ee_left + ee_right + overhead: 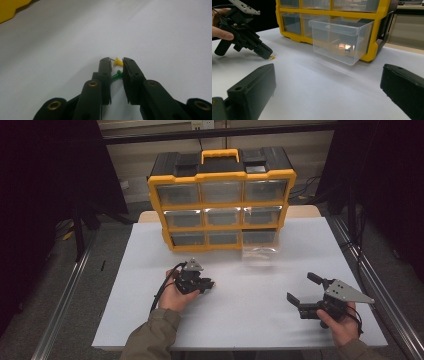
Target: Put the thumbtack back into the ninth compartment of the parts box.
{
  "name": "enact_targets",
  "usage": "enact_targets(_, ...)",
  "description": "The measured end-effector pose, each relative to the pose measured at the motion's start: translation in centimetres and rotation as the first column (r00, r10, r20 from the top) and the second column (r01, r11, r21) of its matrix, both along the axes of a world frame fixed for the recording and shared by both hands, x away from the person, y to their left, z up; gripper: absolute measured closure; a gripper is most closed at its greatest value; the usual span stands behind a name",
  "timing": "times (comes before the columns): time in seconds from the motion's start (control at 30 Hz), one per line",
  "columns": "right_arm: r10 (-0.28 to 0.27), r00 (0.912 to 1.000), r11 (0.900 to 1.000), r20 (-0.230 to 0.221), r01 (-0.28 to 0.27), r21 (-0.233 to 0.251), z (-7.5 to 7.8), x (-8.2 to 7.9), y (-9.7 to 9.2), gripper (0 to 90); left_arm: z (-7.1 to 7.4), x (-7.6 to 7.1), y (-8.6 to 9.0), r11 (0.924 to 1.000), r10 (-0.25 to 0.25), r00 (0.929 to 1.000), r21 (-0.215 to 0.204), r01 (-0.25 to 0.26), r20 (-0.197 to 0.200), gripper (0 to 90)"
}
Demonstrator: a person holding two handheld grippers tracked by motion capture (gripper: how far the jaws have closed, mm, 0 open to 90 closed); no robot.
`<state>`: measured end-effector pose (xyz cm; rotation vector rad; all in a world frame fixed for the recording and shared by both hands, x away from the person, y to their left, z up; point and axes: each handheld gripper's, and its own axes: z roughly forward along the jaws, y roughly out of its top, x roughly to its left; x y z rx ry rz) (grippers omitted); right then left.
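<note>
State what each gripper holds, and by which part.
Left gripper: small yellow plastic push pin and green one sit between its narrowed jaws; a firm grip cannot be told. Right gripper: nothing.

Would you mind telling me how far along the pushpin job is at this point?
Done: one clear drawer of the yellow organizer is pulled out. In hand: the left gripper sits at the table with a yellow pushpin and a green pushpin between its narrowed jaws. Left: lifting them, probably into that drawer. The right gripper waits open.
</note>
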<state>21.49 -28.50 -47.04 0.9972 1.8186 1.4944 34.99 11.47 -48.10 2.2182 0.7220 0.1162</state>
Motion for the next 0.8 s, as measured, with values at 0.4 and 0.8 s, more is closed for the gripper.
enact_targets(0.4,0.003,1.0,1.0,0.001,-0.003,0.003,0.0,0.0,0.02,0.0,0.0,0.13,0.12,0.9988,0.035,0.9993,-0.035,-0.035,-0.015,77.5)
enact_targets(0.8,0.003,1.0,1.0,0.002,-0.003,0.001,-0.01,0.03,0.01,0.0,0.74,0.48,0.58,0.9939,0.079,0.9969,-0.078,-0.079,-0.004,77.6)
